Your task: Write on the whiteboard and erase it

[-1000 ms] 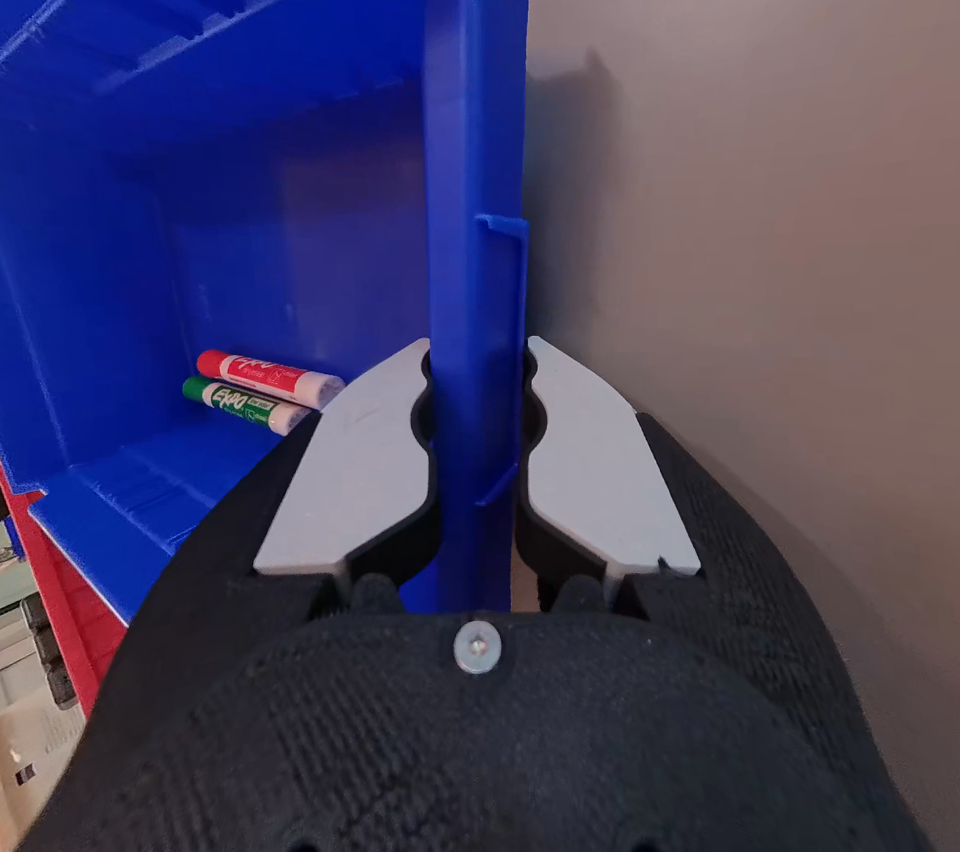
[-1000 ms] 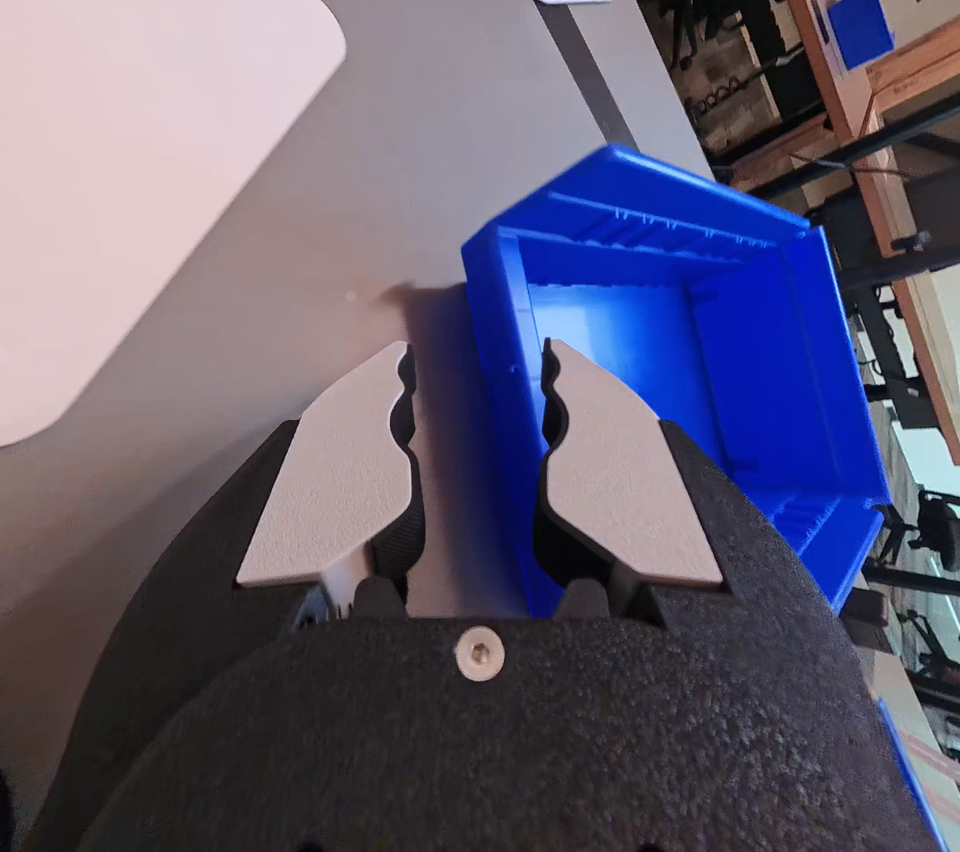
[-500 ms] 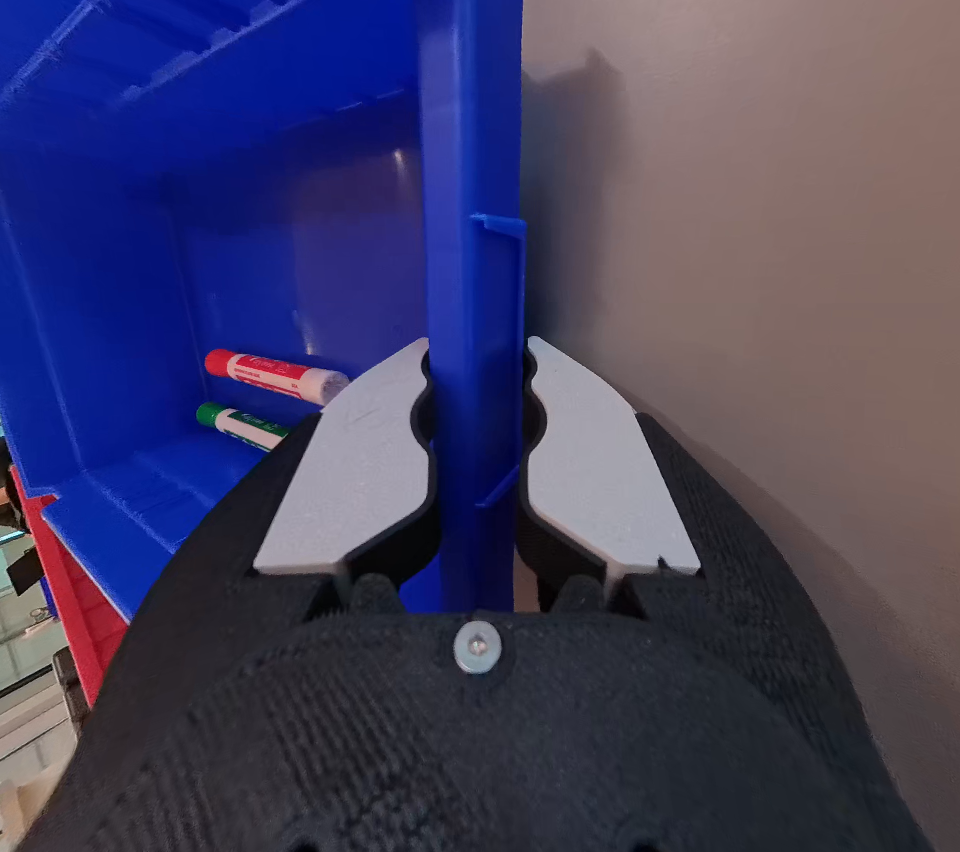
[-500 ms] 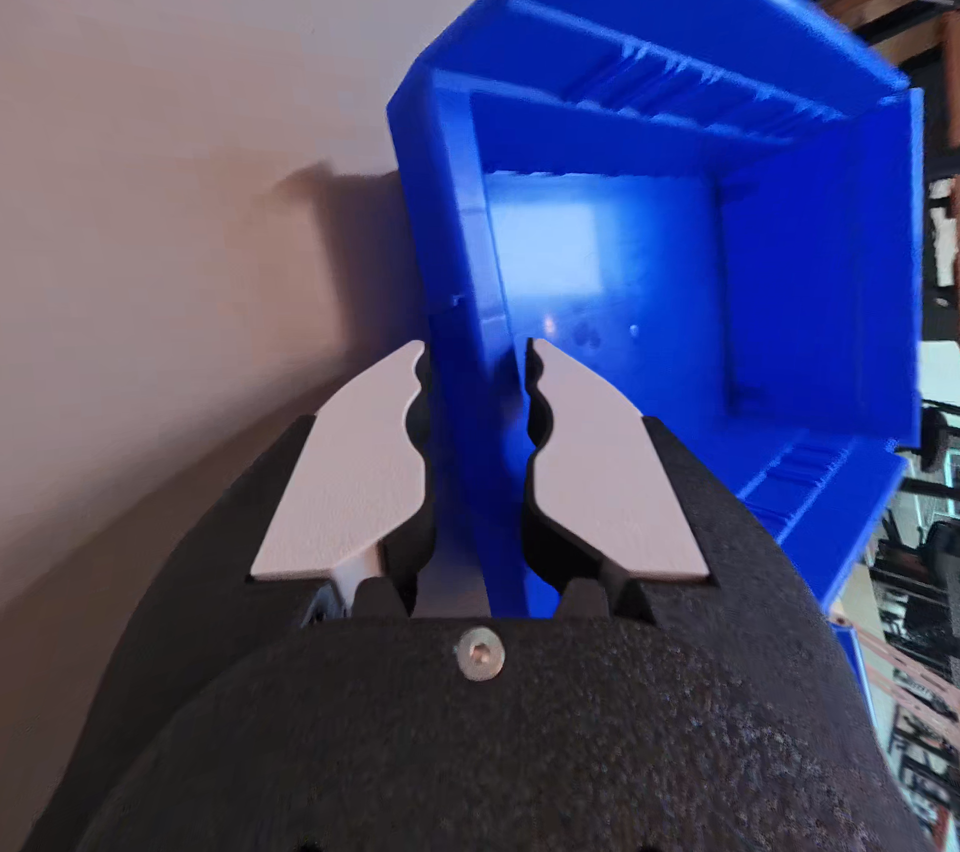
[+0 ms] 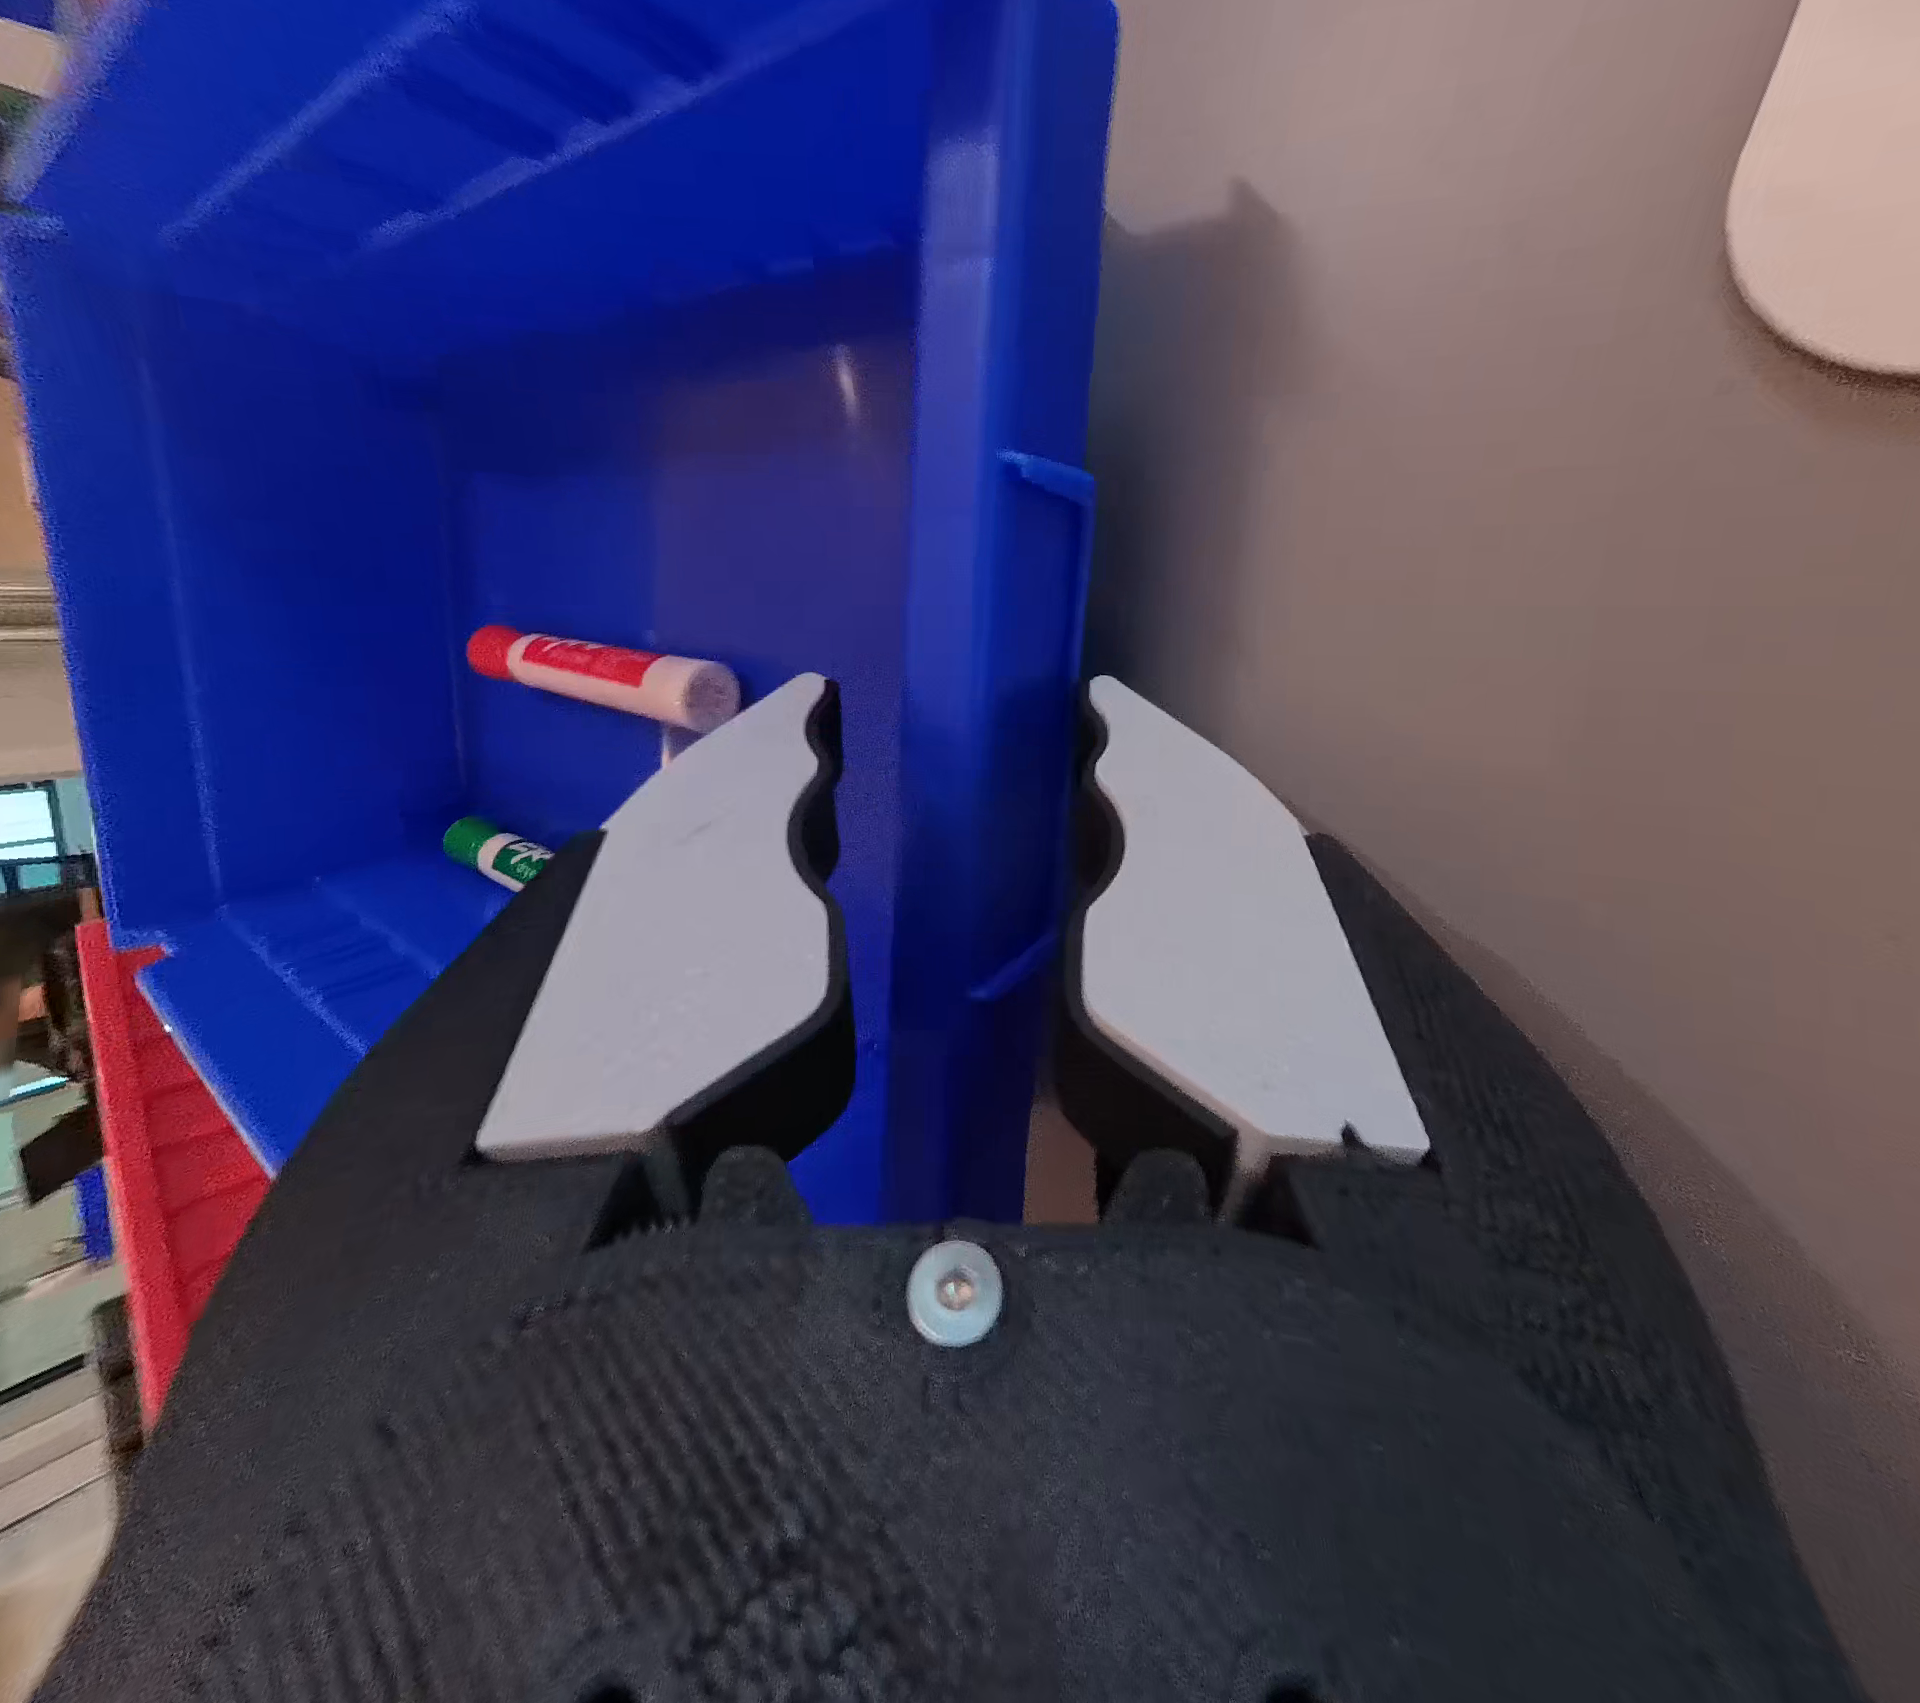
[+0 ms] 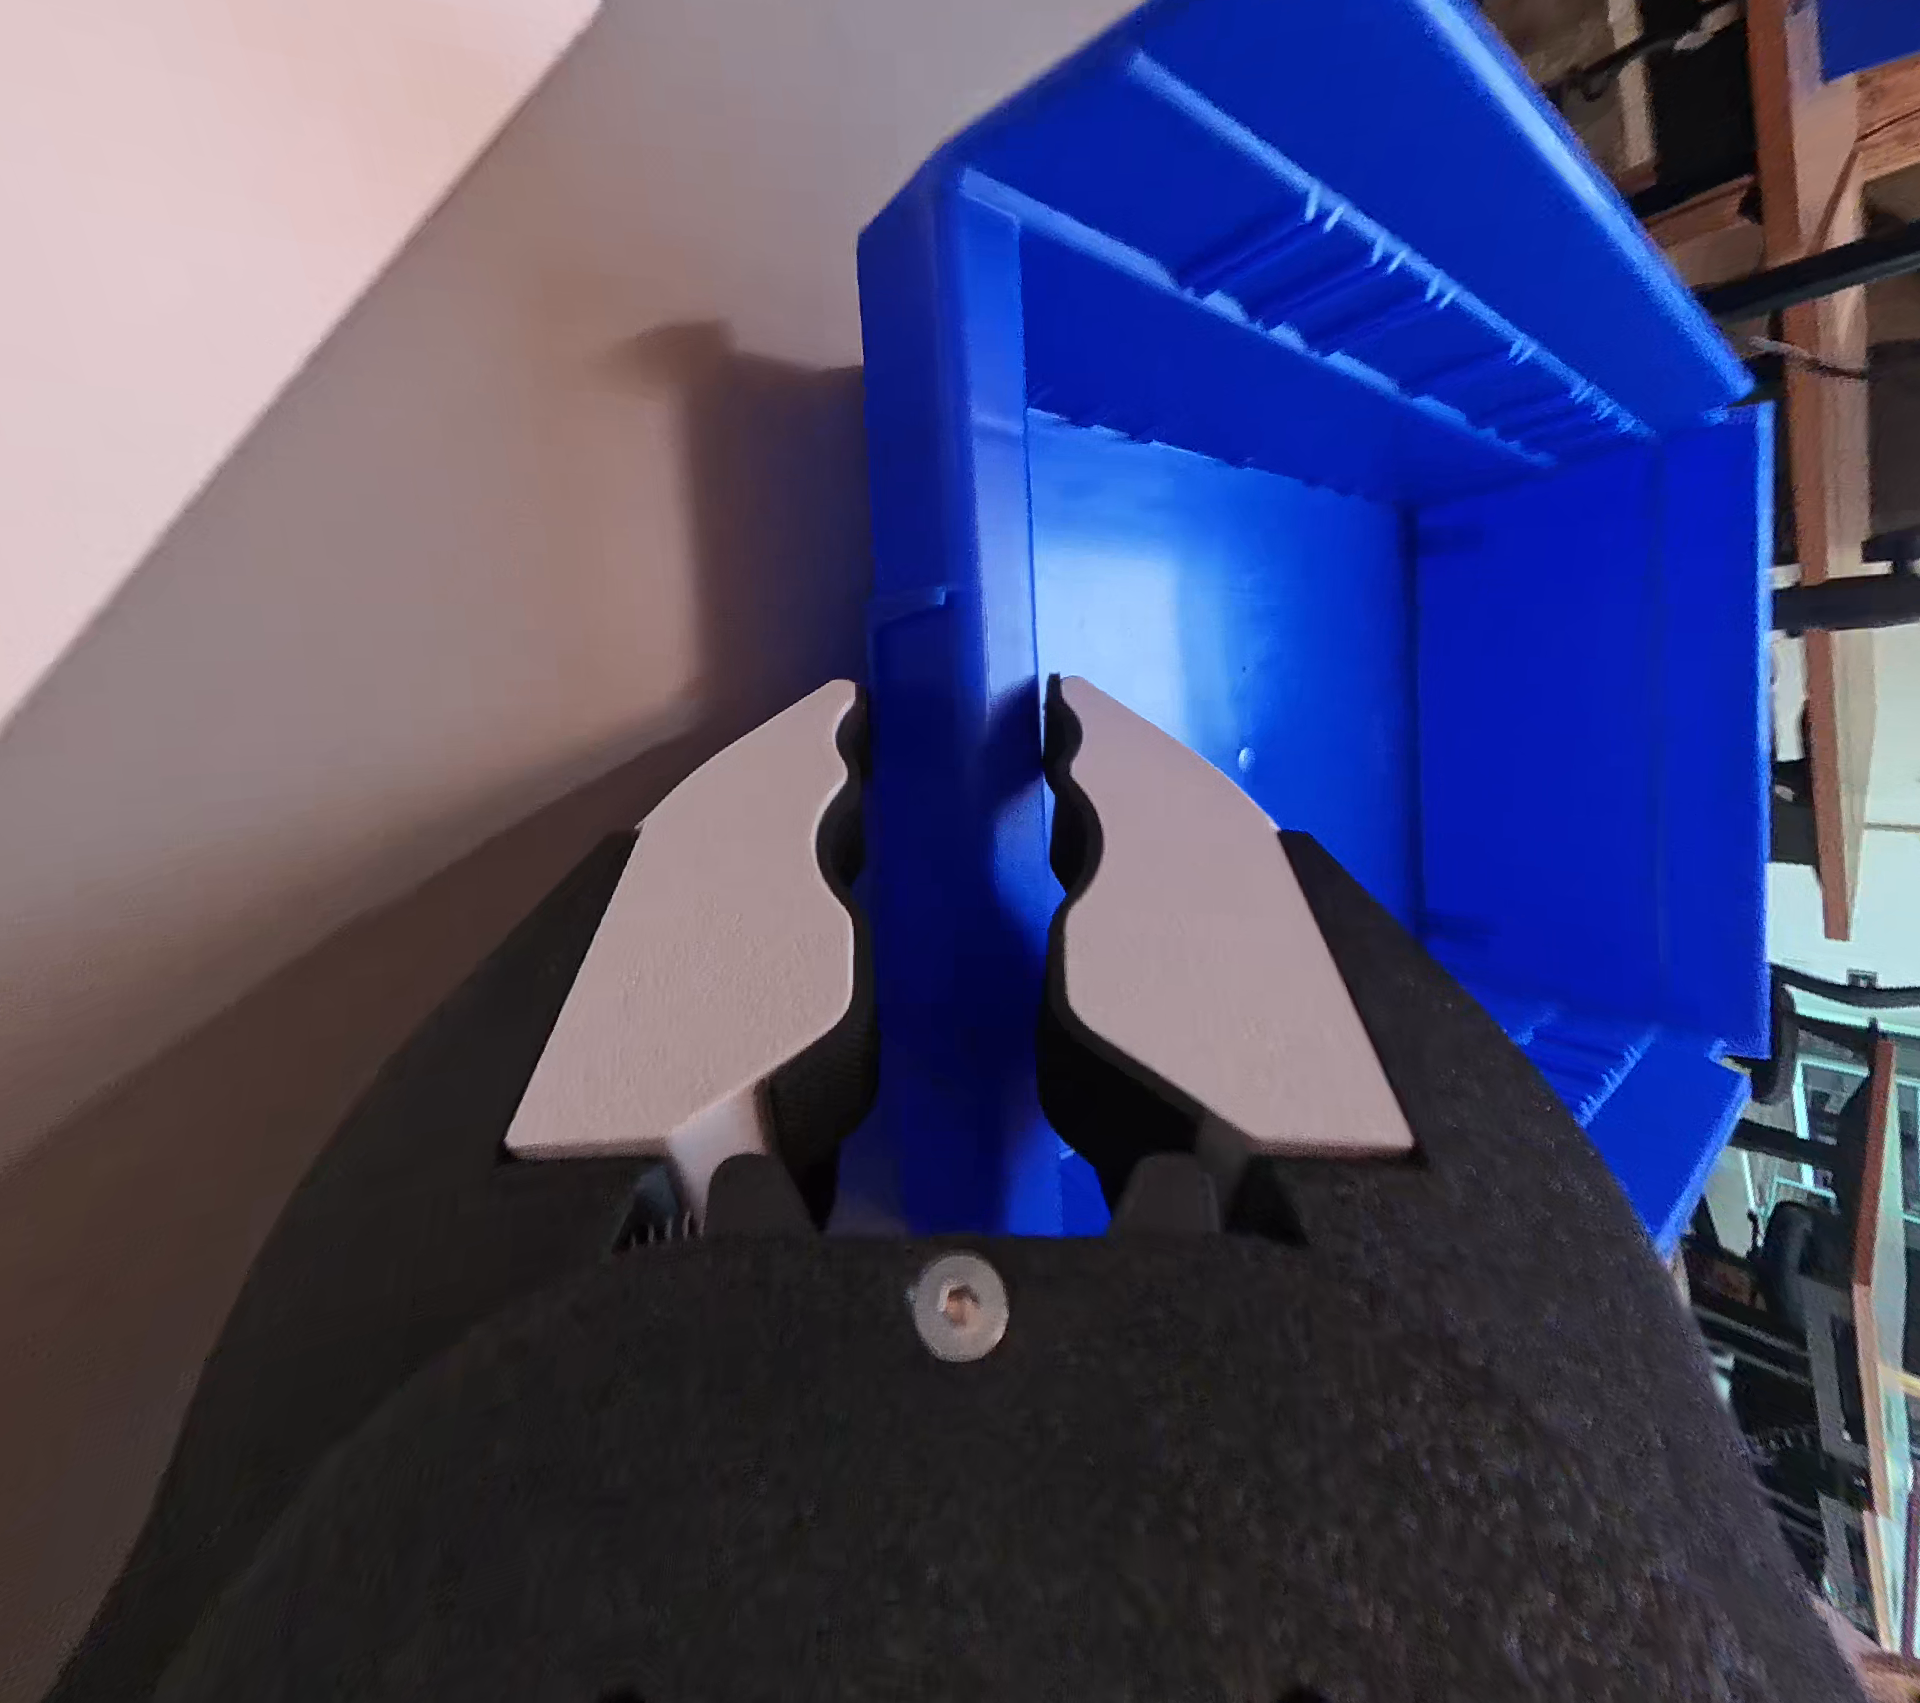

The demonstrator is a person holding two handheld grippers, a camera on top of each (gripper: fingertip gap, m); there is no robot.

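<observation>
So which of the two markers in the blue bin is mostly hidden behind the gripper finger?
The green-capped marker: only its cap end shows past the left gripper's finger. The red-capped marker above it lies fully in view.

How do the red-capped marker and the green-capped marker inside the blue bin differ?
The red-capped marker shows nearly its whole length; the green-capped marker is mostly hidden behind the left tool. The red-capped marker sits higher in the left wrist view, the green-capped one lower. Both lie inside the blue bin, caps pointing left.
</observation>
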